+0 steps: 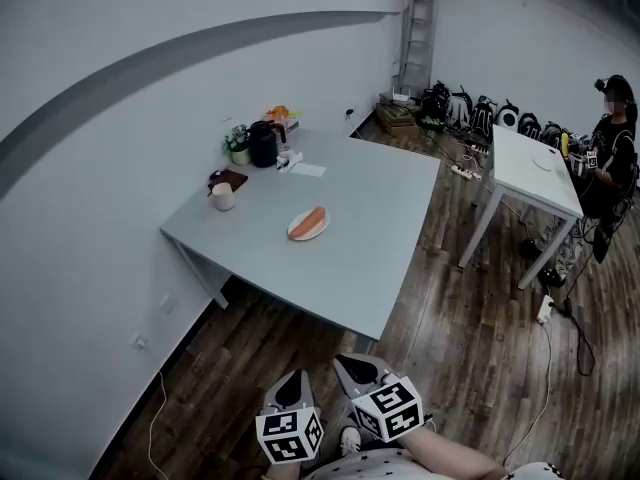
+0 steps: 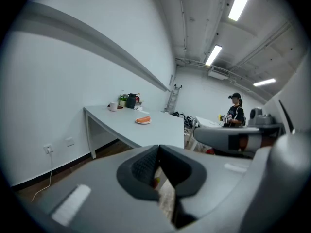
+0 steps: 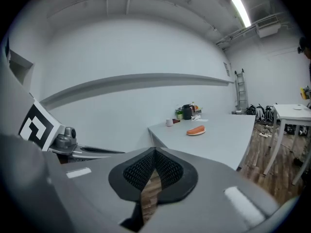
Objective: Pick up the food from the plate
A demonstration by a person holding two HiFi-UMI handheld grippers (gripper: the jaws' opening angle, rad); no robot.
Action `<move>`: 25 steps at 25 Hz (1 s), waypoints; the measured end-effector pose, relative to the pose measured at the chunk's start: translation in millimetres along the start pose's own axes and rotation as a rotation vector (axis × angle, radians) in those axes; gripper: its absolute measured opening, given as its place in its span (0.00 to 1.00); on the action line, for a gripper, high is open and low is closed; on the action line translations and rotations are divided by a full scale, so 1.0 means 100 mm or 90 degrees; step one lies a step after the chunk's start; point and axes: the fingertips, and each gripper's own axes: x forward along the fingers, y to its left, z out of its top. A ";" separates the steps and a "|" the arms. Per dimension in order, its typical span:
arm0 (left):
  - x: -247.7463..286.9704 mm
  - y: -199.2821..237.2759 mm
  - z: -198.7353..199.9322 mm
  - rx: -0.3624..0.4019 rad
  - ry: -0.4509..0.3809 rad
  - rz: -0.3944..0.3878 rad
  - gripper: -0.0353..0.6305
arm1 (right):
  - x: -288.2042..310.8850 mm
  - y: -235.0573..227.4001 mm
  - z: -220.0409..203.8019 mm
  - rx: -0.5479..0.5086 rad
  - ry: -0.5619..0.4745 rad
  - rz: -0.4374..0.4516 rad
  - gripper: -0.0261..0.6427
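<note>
An orange sausage-like piece of food [image 1: 310, 220] lies on a small white plate [image 1: 298, 233] near the middle of the grey table [image 1: 380, 258]. Both grippers hover over the wooden floor, well short of the table's near edge. My left gripper [image 1: 292, 382] is shut with nothing between its pads. Beside it, my right gripper [image 1: 351, 364] is also shut and empty. The left gripper view has the shut left gripper [image 2: 158, 152] low in frame and the plate [image 2: 143, 121] far ahead. In the right gripper view the right gripper [image 3: 154, 154] is shut, with the food [image 3: 196, 129] far off.
At the table's far left end stand a white mug [image 1: 223, 198], a black kettle [image 1: 264, 144], a small plant [image 1: 238, 146] and a paper [image 1: 308, 169]. A second white table [image 1: 535, 168], a person [image 1: 610, 148], a ladder [image 1: 417, 38] and floor cables [image 1: 545, 313] are to the right.
</note>
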 end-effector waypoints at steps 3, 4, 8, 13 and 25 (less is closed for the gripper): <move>0.42 0.00 0.22 0.006 -0.006 -0.002 0.07 | 0.25 -0.31 0.12 -0.001 0.000 0.000 0.04; 0.53 0.00 0.28 0.009 -0.007 -0.002 0.07 | 0.32 -0.39 0.14 0.003 0.000 0.000 0.04; 0.89 -0.01 0.47 0.020 -0.003 -0.009 0.07 | 0.56 -0.67 0.20 0.021 0.006 -0.006 0.04; 1.36 0.06 0.62 0.040 0.015 -0.021 0.07 | 0.89 -0.96 0.27 0.043 0.011 -0.018 0.04; 2.95 0.38 1.38 0.101 0.053 -0.106 0.07 | 1.99 -2.03 0.86 0.065 0.005 -0.116 0.04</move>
